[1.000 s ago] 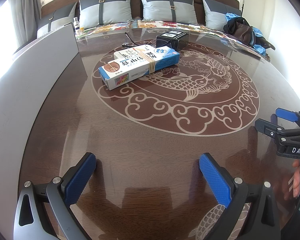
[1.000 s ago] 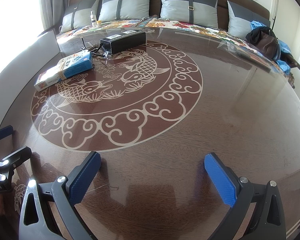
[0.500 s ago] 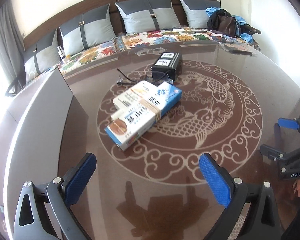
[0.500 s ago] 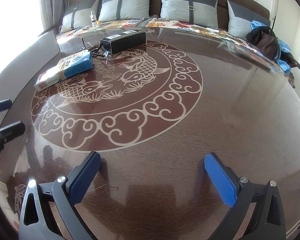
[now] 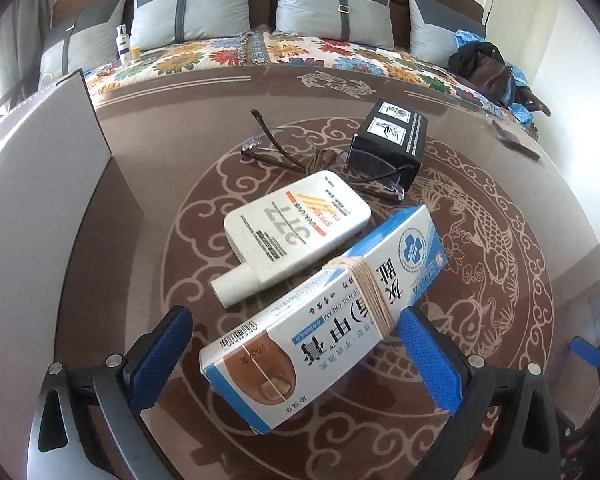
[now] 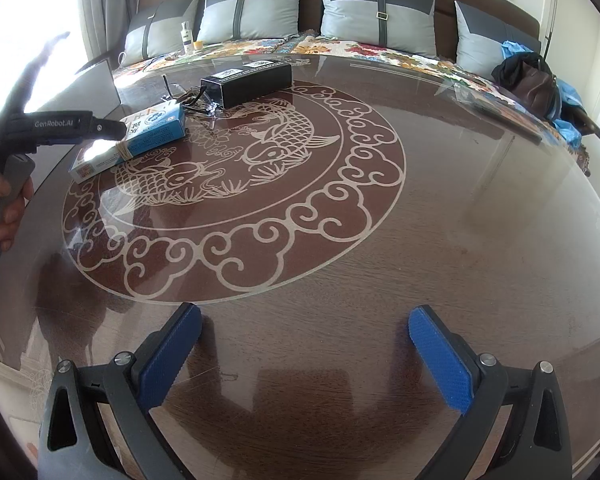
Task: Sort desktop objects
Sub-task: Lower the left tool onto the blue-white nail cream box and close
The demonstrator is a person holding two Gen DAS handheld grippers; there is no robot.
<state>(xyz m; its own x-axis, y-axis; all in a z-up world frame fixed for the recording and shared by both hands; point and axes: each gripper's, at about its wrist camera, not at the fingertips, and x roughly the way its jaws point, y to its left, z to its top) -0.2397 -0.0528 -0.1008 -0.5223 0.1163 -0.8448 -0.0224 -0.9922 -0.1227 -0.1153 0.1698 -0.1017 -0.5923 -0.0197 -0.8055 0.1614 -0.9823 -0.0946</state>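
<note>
Between wide-open left claw: blue-white carton, rubber-banded, ungripped; right claw wide, empty.

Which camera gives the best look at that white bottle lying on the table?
The left wrist view: the white bottle lies in full sight beside the blue box, label and cap showing. In the right wrist view it is hidden behind the left tongs' body and that box.
</note>
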